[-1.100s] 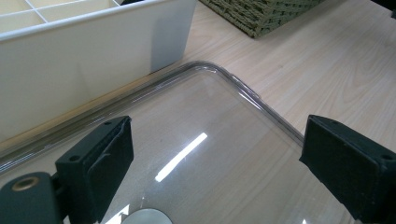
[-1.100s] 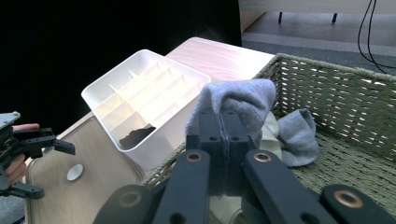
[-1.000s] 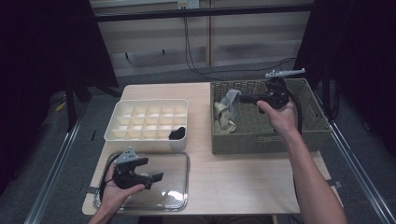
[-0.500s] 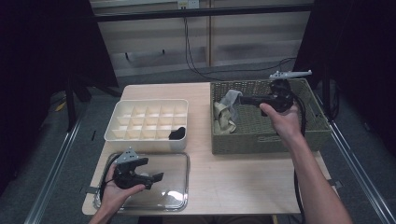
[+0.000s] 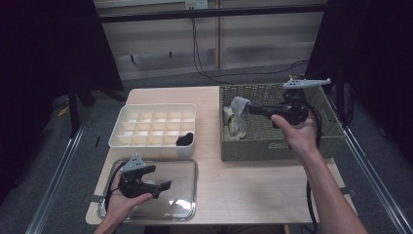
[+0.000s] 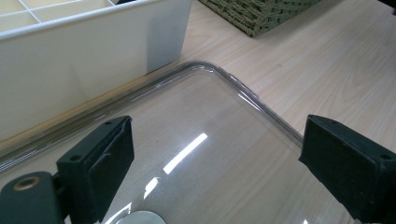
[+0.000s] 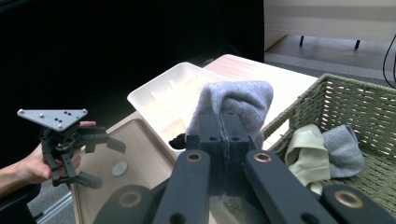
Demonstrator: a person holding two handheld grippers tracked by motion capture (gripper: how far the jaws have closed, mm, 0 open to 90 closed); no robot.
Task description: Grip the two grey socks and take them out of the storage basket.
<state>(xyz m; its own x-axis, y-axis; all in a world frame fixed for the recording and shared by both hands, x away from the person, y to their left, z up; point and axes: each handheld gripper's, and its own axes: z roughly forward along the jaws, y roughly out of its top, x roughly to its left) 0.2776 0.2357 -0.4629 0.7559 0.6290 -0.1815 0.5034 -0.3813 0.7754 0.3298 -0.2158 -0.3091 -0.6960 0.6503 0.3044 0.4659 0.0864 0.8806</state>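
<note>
From the high view, my right gripper [image 5: 242, 108] hangs over the wicker basket [image 5: 327, 141], jaws clamped on a grey sock [image 5: 238, 106] that dangles above the socks left in the basket. My left gripper [image 5: 163, 186] rests low over the clear lid [image 5: 187, 168] at the table's near edge, beside the white divider box [image 5: 153, 142], where a dark item [image 5: 184, 139] already fills one front cell.

Left gripper view: jaws spread wide, nothing between them, just the lid under me and the box wall [image 6: 84, 70] close by, parked out of the way, I'd say.

Right gripper view: my jaws pinch the grey sock's fold tight, pointing at the divider box [image 7: 163, 93]; a pale sock [image 7: 303, 151] and another grey one [image 7: 343, 149] wait in the basket.
</note>
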